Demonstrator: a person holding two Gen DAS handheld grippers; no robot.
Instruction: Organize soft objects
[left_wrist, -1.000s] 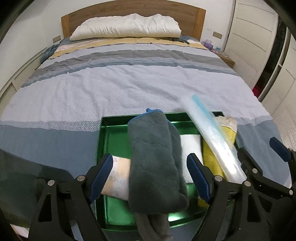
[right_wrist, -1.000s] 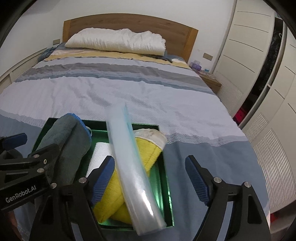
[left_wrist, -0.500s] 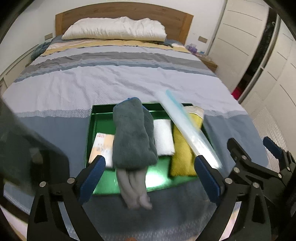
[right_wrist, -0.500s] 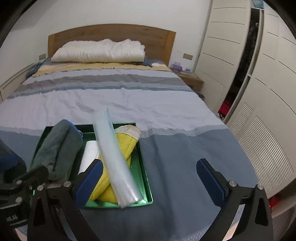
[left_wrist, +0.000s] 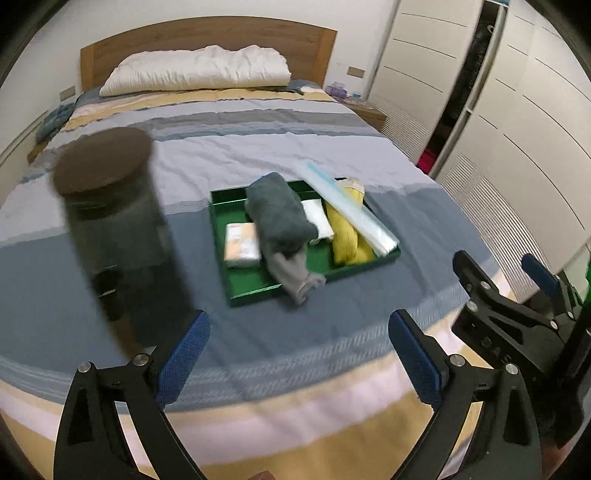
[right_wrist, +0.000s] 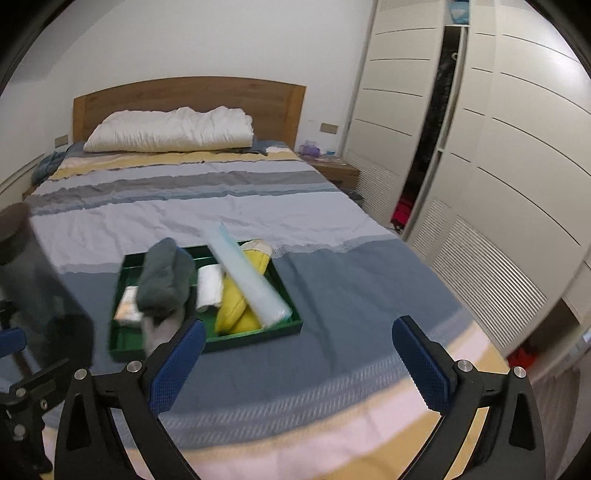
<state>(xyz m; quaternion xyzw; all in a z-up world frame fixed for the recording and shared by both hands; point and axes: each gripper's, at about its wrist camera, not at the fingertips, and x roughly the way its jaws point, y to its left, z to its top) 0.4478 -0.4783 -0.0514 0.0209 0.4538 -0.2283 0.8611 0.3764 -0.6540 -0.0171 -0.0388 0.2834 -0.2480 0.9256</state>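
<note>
A green tray (left_wrist: 236, 291) (right_wrist: 255, 334) lies on the bed. In it are a rolled grey towel (left_wrist: 279, 216) (right_wrist: 164, 278) that hangs over the front rim, a white cloth (left_wrist: 317, 219), a yellow cloth (left_wrist: 345, 236) (right_wrist: 231, 304), a small tissue pack (left_wrist: 240, 245) and a long clear plastic bag roll (left_wrist: 347, 210) (right_wrist: 247, 278) lying across the right side. My left gripper (left_wrist: 299, 363) is open and empty, well back from the tray. My right gripper (right_wrist: 299, 363) is open and empty, also back from it.
The striped bedspread (left_wrist: 258, 147) covers the bed, with a white pillow (left_wrist: 199, 72) at the headboard. A dark blurred cylinder (left_wrist: 114, 206) stands close at the left. White wardrobe doors (right_wrist: 498, 166) line the right. A nightstand (right_wrist: 336, 170) sits by the bed.
Both grippers have pulled back and up from the tray, which now looks smaller and farther. The dark cylinder has come into view at the left. Tray contents are unchanged.
</note>
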